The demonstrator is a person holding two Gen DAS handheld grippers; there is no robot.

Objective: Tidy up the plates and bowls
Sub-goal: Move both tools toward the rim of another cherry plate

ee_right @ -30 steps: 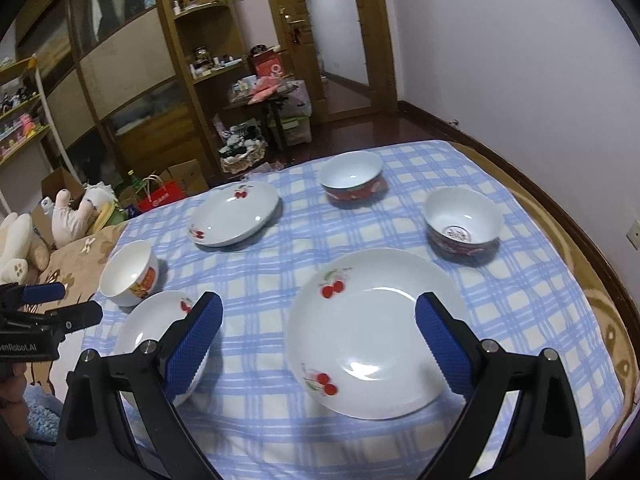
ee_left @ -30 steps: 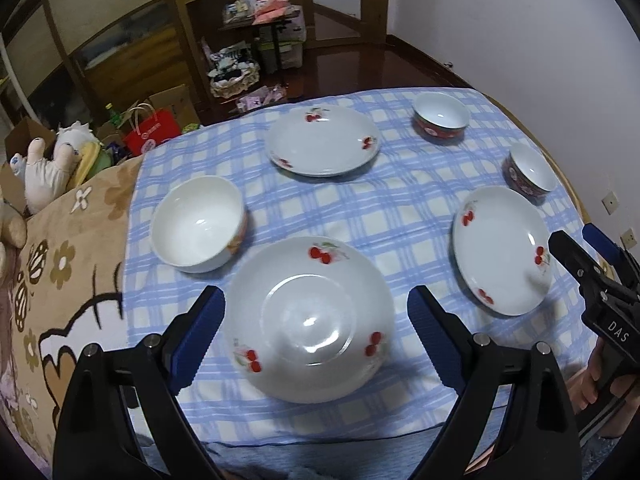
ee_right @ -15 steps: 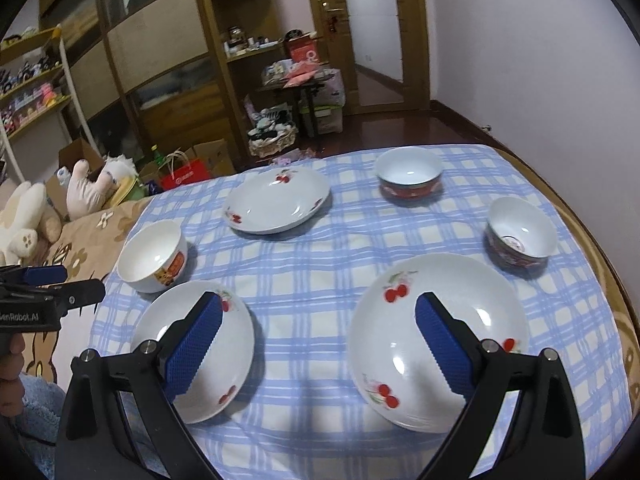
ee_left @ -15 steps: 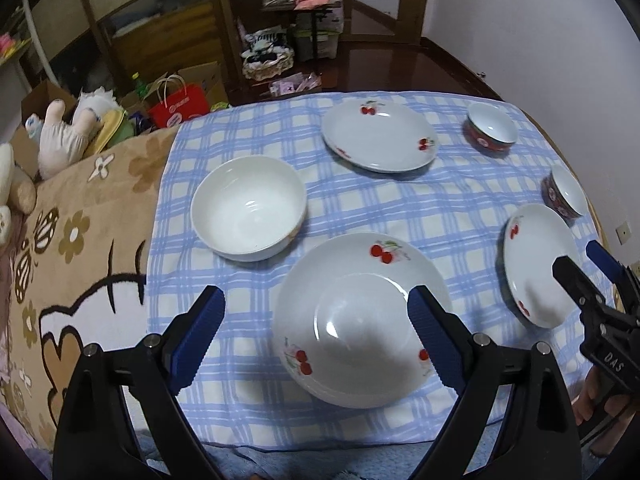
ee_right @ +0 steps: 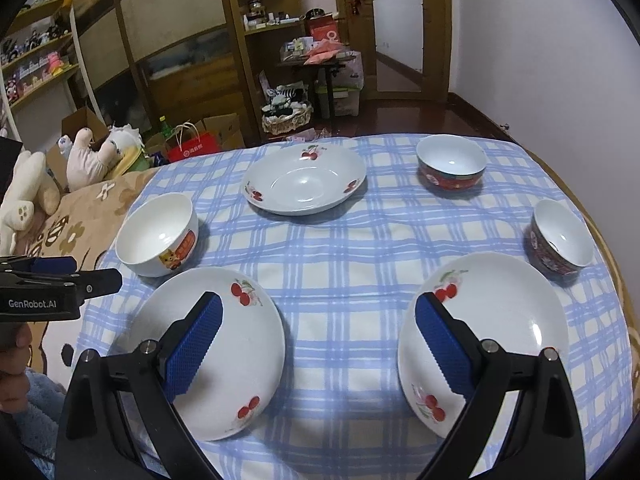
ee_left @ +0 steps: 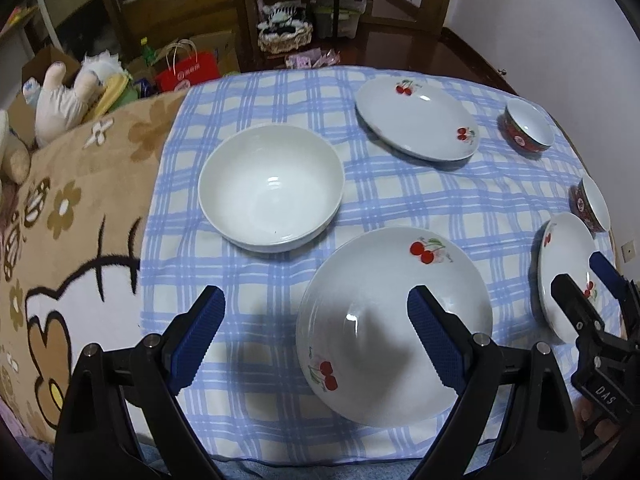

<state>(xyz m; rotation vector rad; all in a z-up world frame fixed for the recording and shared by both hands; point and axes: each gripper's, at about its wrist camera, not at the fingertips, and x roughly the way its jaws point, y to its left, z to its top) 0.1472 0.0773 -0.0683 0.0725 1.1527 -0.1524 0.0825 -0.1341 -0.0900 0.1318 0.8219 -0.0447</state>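
Observation:
On the blue checked tablecloth [ee_left: 400, 200] stand a plain white bowl [ee_left: 272, 192], a near cherry plate [ee_left: 372, 280], a far cherry plate [ee_left: 416, 120], two red bowls [ee_left: 528, 128] [ee_left: 592, 204] and a right-hand cherry plate [ee_left: 568, 276]. My left gripper [ee_left: 316, 312] hangs open above the near plate's left edge, holding nothing. My right gripper [ee_right: 320, 312] is open and empty, spanning the gap between the left plate [ee_right: 248, 340] and the right plate [ee_right: 508, 320]. Beyond lie the white bowl [ee_right: 158, 234], far plate [ee_right: 306, 178] and red bowls [ee_right: 450, 166] [ee_right: 560, 240].
A brown cartoon blanket [ee_left: 80, 220] covers the surface left of the cloth. Plush toys [ee_left: 68, 96], a red bag [ee_left: 188, 72] and boxes sit behind it. Wooden shelves [ee_right: 256, 40] and a door stand at the back. A white wall runs along the right.
Both views have swung left. The white bowl now sits nearer the middle of the left view, and the right gripper now straddles both near plates. Both grippers stay open.

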